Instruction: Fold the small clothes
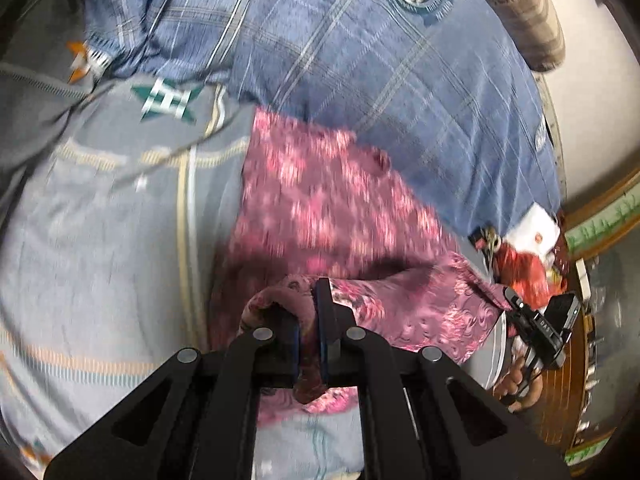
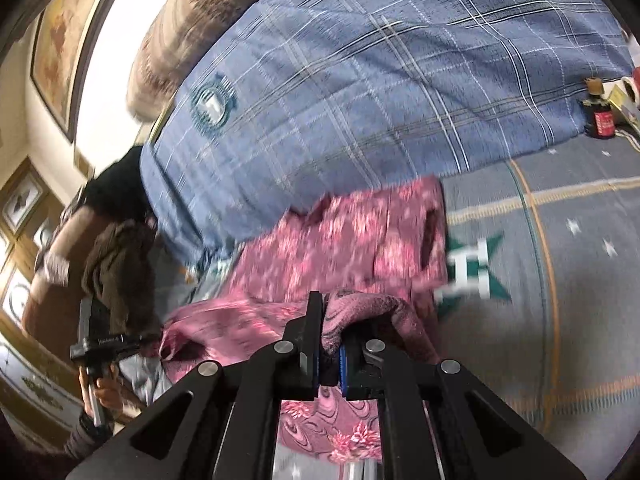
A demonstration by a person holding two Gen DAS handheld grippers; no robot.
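gripping the pink floral garment (image 1: 328, 216), left gripper (image 1: 308, 316) and right gripper (image 2: 330, 328) both clamp its edge

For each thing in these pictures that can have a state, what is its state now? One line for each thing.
Left gripper: shut on the pink garment, cloth bunched between the jaws.
Right gripper: shut on the pink garment, also with a fold pinched.
Pink garment: held at two points, the rest lying on the grey bedsheet.
Blue plaid quilt: heaped behind the garment.
Dark bottle: upright, capped.

Each tool (image 1: 308, 344) is matte black (silver rivets, blue pads).
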